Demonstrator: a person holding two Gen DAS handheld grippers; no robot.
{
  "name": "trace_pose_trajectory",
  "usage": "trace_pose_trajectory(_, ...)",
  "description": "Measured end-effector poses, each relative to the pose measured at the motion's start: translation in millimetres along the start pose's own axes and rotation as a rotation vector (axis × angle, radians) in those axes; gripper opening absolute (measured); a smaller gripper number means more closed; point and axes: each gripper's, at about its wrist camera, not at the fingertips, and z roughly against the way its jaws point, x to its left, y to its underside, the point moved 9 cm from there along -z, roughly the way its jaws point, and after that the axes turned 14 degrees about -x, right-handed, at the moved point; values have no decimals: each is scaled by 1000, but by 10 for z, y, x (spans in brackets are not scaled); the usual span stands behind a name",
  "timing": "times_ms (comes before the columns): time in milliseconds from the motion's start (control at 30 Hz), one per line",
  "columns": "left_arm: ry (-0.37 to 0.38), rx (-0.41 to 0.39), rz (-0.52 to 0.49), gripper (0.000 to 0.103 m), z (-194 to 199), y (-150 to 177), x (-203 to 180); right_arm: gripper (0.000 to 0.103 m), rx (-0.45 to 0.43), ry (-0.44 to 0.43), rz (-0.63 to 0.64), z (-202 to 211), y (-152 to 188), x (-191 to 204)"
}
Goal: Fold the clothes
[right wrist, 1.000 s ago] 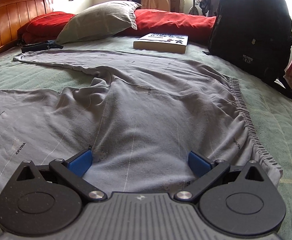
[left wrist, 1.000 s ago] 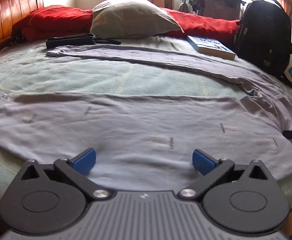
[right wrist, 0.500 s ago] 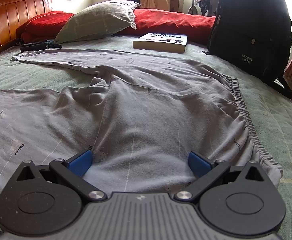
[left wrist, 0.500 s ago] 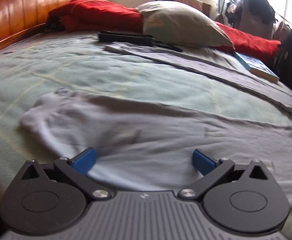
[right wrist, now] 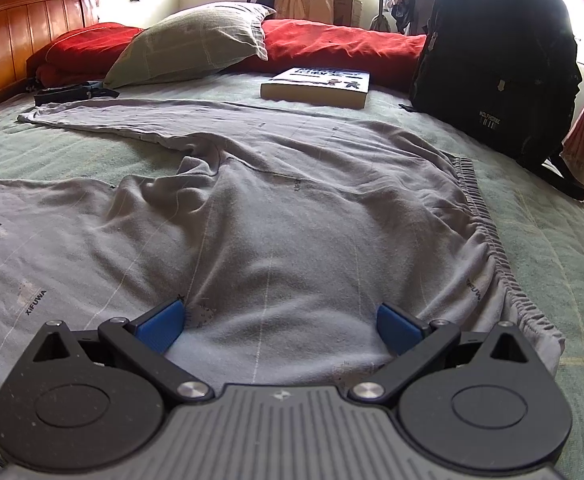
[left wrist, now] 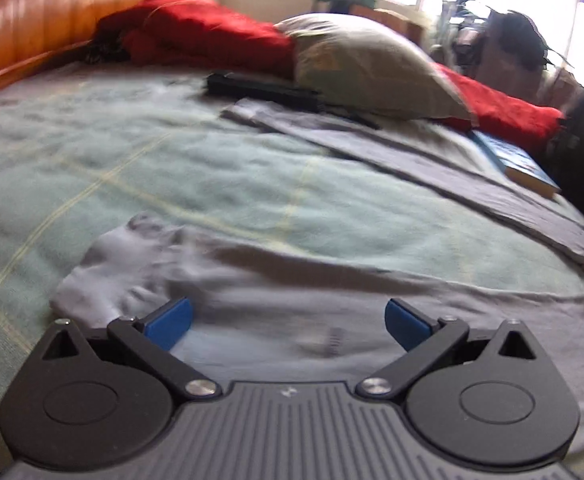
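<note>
**Pre-grasp: both grippers staged over the trousers, nothing held**

I've got the grey cotton trousers with the elastic waistband (right wrist: 292,216) laid out flat on the green quilted bed (right wrist: 551,248), legs splayed in a V. Using the trousers as reference:

- Right gripper (right wrist: 280,326) sits low over the seat area, waistband just to its right. Jaws spread wide, no cloth between the blue pads (right wrist: 160,326). Can't tell if the pads touch the fabric.
- Left gripper (left wrist: 288,324) is at the cuff end of the near leg (left wrist: 124,276); cuff edge is just left of its left pad. Jaws also released, empty. This view is motion-blurred, so fine contact is unreadable.
- Far leg (right wrist: 140,116) runs away toward the grey-green pillow (right wrist: 196,40). Beyond the trousers: a paperback book (right wrist: 319,86), a black backpack (right wrist: 495,52) and a red blanket (right wrist: 331,44), all clear of the cloth.

My read: fold not started, this is the grab-point setup. Next move calls for pinching the near-leg cuff with the left and the near waistband corner with the right, then carrying that leg across onto the far one. Both need to lift together or the crotch bunches, and it is already wrinkled there. The left needs to be centred on the cuff before closing.
</note>
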Motion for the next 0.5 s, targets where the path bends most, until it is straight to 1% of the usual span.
trace_pose_trajectory(67, -30, -6, 37, 101, -1, -18, 109, 103, 1, 3, 0, 0, 0, 1)
trace_pose_trajectory(133, -64, -13, 66, 101, 42, -75, 120, 103, 1, 6, 0, 0, 0, 3)
trace_pose_trajectory(200, -102, -30, 29, 101, 106, -117, 35, 103, 0, 10, 1, 3, -2, 6)
trace_pose_trajectory(233, -99, -34, 8, 101, 143, -123, -46, 103, -1, 13, 2, 6, -3, 8)
trace_pose_trajectory(333, -9, -23, -57, 101, 279, -67, -449, 103, 2, 16, 1, 28, -17, 6)
trace_pose_trajectory(400, 43, -20, -134, 101, 394, 15, -805, 103, 22, 20, -27, 70, -57, -25)
trace_pose_trajectory(500, 112, -19, -233, 102, 534, 170, -1331, 103, -31, 16, -73, 248, -169, -92)
